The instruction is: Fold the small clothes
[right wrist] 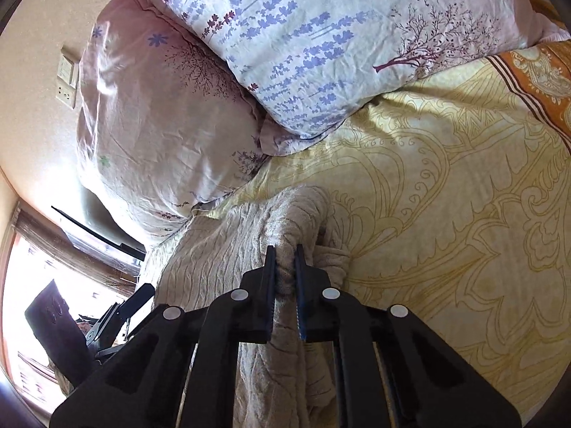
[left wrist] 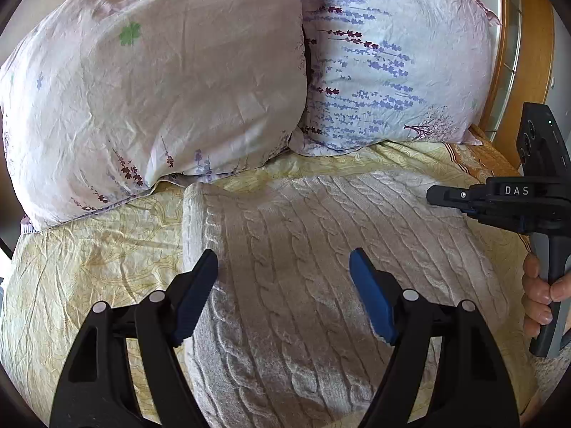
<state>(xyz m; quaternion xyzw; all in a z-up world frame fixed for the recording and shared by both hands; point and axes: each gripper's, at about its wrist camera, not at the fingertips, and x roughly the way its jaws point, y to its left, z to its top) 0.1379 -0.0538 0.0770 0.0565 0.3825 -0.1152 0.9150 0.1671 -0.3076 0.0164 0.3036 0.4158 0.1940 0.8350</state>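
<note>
our right hand-held gripper (right wrist: 285, 253) pinches a bunched edge of the knit sweater (left wrist: 321, 249) on the bed (left wrist: 89, 256), just below the pillows (left wrist: 160, 82). our left hand-held gripper (left wrist: 283, 260) hangs spread over it, empty, probably nearer the sweater's middle; its cables run toward the pillows.

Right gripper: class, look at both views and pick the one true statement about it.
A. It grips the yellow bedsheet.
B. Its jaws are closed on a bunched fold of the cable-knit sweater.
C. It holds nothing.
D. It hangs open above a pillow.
B: in the right wrist view the right gripper has its jaws pinched on a raised fold of the sweater, which lies on the bedsheet.
</note>
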